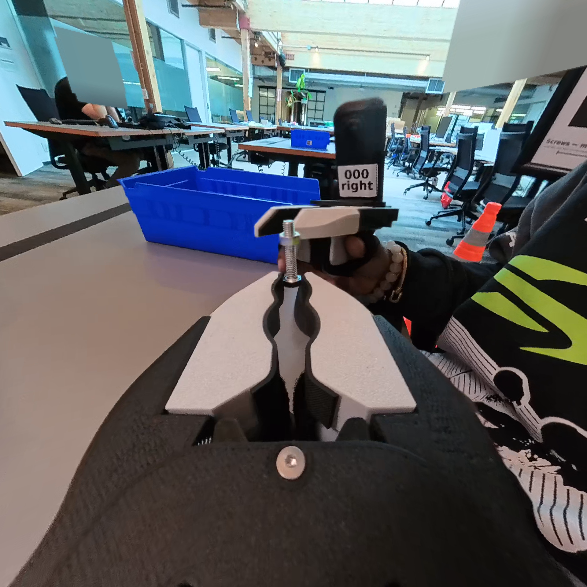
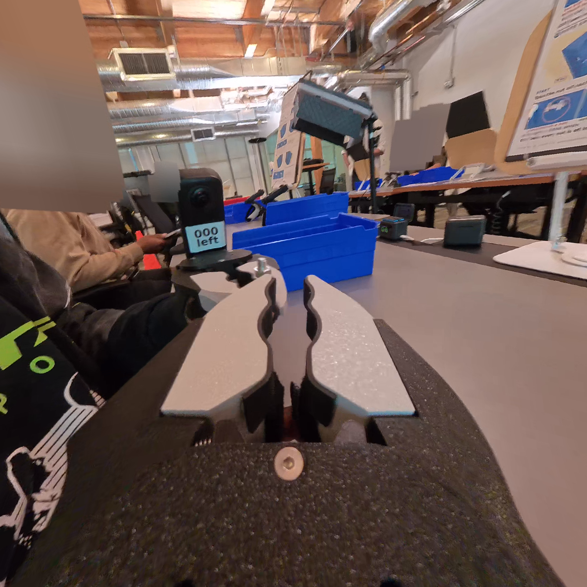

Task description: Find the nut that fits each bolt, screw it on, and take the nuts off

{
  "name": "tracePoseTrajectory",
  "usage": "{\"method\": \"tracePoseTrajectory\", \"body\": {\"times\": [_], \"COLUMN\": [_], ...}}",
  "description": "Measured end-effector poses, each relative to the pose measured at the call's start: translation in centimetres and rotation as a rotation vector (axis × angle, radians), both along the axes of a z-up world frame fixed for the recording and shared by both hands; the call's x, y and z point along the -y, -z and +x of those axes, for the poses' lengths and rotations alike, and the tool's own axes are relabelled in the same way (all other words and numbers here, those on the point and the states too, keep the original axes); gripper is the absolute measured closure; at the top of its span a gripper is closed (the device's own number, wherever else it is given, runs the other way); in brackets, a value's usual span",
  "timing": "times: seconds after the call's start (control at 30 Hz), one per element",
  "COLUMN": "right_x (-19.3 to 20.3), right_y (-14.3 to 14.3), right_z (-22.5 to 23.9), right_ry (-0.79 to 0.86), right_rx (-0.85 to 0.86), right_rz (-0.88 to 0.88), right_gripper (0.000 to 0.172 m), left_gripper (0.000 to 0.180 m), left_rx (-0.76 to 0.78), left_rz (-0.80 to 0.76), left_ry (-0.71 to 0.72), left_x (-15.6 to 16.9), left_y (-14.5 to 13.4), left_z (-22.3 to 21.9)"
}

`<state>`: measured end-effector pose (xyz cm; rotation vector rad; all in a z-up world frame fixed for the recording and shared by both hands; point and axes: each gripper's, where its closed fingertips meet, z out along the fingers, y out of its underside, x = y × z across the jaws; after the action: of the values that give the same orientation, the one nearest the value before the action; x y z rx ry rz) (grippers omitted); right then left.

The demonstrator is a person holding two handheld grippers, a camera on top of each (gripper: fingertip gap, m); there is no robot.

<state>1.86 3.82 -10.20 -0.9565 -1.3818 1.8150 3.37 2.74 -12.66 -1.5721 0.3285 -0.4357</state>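
Note:
My left gripper [image 1: 291,282] is shut on the head end of a silver threaded bolt [image 1: 290,257] and holds it upright above the grey table [image 1: 95,301]. A silver nut [image 1: 289,237] sits on the thread near the bolt's top. My right gripper [image 1: 279,224] hovers level with the bolt's top. In the right wrist view my right gripper [image 2: 289,286] is open with nothing between its pads. There the bolt's tip and the nut [image 2: 262,266] stand just beyond and to the left of its left finger [image 2: 241,317].
A blue bin [image 1: 206,209] stands on the table behind the bolt; it also shows in the right wrist view [image 2: 305,247]. A white tray [image 2: 540,257] and small dark boxes [image 2: 463,230] lie at the far right. An orange cone [image 1: 479,235] stands on the floor. The grippers are tip to tip, or close to it.

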Motion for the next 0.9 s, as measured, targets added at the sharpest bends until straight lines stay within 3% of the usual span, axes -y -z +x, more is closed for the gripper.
{"method": "tracePoseTrajectory", "body": {"times": [0.1,0.3,0.6,0.73,0.83,0.9], "right_x": [-0.4,1.2,1.7,0.8,-0.3,-0.3], "right_y": [-0.3,0.1,0.8,0.1,-0.2,-0.2], "right_z": [0.3,0.2,-0.3,0.1,0.2,0.3], "right_ry": [0.01,-0.052,-0.044,-0.028,0.018,0.011], "right_rx": [-0.023,-0.006,0.021,-0.003,-0.021,-0.023], "right_rz": [-0.008,0.03,0.076,0.031,0.01,0.006], "right_gripper": [0.156,0.141,0.139,0.143,0.16,0.159], "left_gripper": [0.17,0.17,0.17,0.17,0.17,0.17], "left_rx": [0.001,-0.055,-0.091,-0.037,-0.011,-0.012], "left_rz": [-0.002,-0.028,-0.038,-0.007,0.01,0.007], "left_ry": [-0.014,-0.01,0.016,-0.015,-0.029,-0.031], "left_x": [0.0,-0.2,-0.3,-0.1,0.1,0.0], "left_y": [0.1,0.8,1.2,0.4,0.0,0.0], "left_z": [-0.3,0.3,1.0,0.0,-0.5,-0.5]}}
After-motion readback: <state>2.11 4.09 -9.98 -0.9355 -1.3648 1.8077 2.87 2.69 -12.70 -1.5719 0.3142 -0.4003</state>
